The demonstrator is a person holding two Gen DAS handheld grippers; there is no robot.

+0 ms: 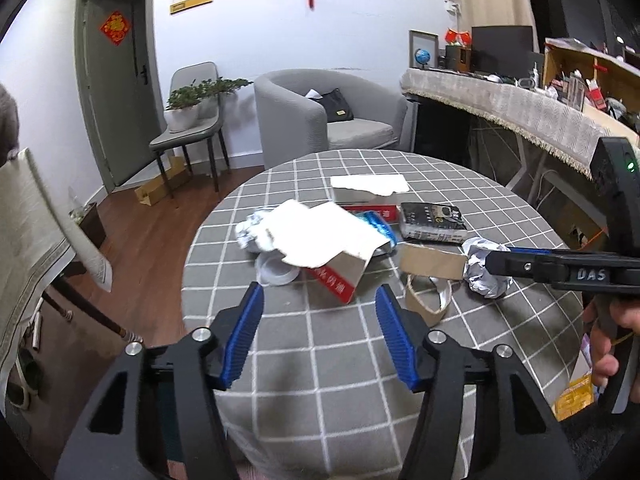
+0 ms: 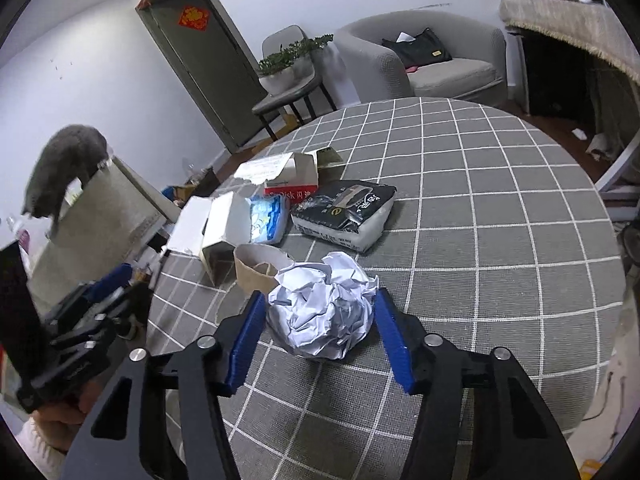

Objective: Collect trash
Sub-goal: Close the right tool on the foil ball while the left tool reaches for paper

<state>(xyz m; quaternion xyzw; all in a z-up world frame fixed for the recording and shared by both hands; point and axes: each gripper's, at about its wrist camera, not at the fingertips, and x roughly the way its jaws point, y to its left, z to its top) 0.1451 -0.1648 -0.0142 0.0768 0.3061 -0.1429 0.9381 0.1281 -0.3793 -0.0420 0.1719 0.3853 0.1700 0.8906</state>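
Note:
Trash lies on a round table with a grey checked cloth [image 1: 320,352]. A crumpled white paper ball [image 2: 324,308] sits between the open fingers of my right gripper [image 2: 320,304]; the blue pads flank it and I cannot tell if they touch. The ball also shows in the left wrist view [image 1: 486,270] at the right gripper's tip. My left gripper [image 1: 320,300] is open and empty, just in front of a torn white and red carton [image 1: 328,252]. A brown paper cup sleeve [image 1: 430,262], a black packet [image 1: 434,222] and a blue wrapper [image 1: 378,224] lie nearby.
A second torn box [image 1: 368,190] lies further back. Crumpled foil [image 1: 250,232] and a clear lid [image 1: 276,272] sit at the left. A grey armchair [image 1: 320,116], a chair with plants [image 1: 188,120] and a long counter [image 1: 520,104] stand behind. A grey cat [image 2: 64,164] is at the left.

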